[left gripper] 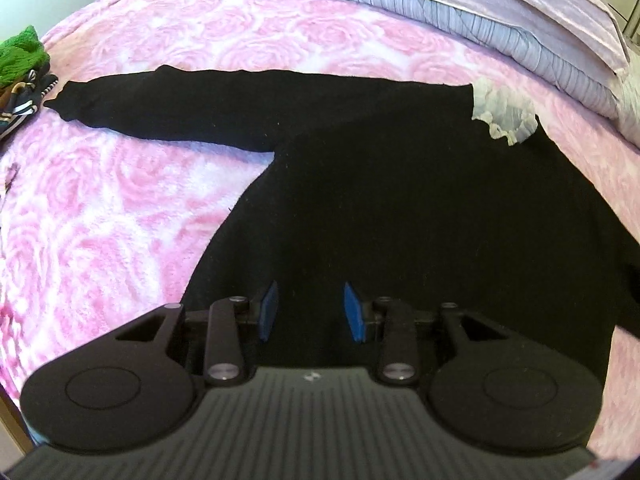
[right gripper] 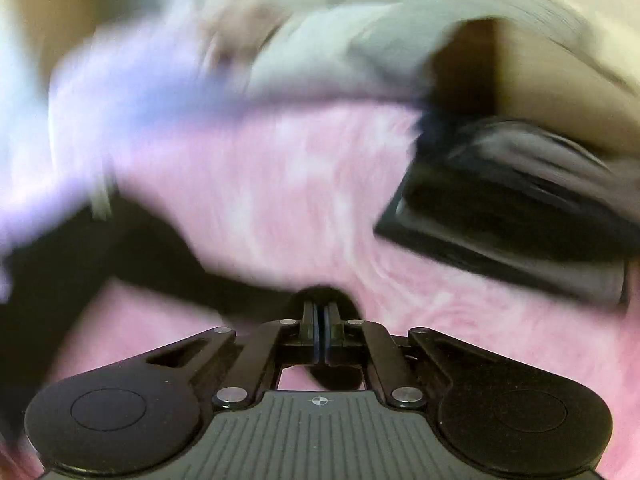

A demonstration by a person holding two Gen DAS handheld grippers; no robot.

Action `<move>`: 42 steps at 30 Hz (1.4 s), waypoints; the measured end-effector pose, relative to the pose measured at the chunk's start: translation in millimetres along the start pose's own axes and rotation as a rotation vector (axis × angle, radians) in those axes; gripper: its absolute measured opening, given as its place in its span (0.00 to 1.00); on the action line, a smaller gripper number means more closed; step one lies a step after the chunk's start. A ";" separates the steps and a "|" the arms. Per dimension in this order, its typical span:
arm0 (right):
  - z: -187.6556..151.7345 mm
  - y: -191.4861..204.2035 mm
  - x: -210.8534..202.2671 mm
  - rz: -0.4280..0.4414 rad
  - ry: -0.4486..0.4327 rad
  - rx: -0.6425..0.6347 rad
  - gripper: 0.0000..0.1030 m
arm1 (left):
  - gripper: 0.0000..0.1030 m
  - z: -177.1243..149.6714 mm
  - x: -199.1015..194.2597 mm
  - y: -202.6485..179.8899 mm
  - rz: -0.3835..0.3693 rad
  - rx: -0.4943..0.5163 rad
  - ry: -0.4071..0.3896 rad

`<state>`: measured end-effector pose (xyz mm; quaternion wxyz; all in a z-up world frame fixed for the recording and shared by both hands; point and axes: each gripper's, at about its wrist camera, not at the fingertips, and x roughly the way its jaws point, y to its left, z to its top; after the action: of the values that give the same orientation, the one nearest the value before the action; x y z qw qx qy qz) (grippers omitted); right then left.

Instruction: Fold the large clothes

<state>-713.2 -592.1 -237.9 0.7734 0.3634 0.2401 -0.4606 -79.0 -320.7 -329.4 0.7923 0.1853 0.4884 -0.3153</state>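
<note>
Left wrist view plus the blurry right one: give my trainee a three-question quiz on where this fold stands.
1. True or false: the left claw is shut on the black long-sleeved knit garment.
2. What does the right claw pinch? A) dark fabric B) the lilac pillow C) nothing
3. Fill in: the garment's sleeve lies stretched across the ___ rose-patterned blanket.

Key: 1 false, its blue pads stand apart over the garment; 2 A, apparently a sleeve tip, though motion blur hides detail; 3 pink.
</note>
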 end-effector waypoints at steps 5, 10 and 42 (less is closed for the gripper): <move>33.2 -69.2 4.2 -0.172 -0.026 0.331 0.00 | 0.31 -3.9 3.1 -8.6 -0.011 -0.013 0.007; 4.3 -123.0 47.3 -0.365 0.083 0.495 0.02 | 0.31 -10.2 -1.3 -11.7 -0.006 0.028 0.004; -261.0 183.2 57.8 0.174 0.396 0.510 0.36 | 0.36 -112.8 -25.4 163.2 -0.228 -0.010 0.194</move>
<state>-533.6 -361.7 -378.1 0.6323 0.6470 0.2308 -0.3583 -50.3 -125.2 -360.3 0.7014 0.1546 0.5819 -0.3814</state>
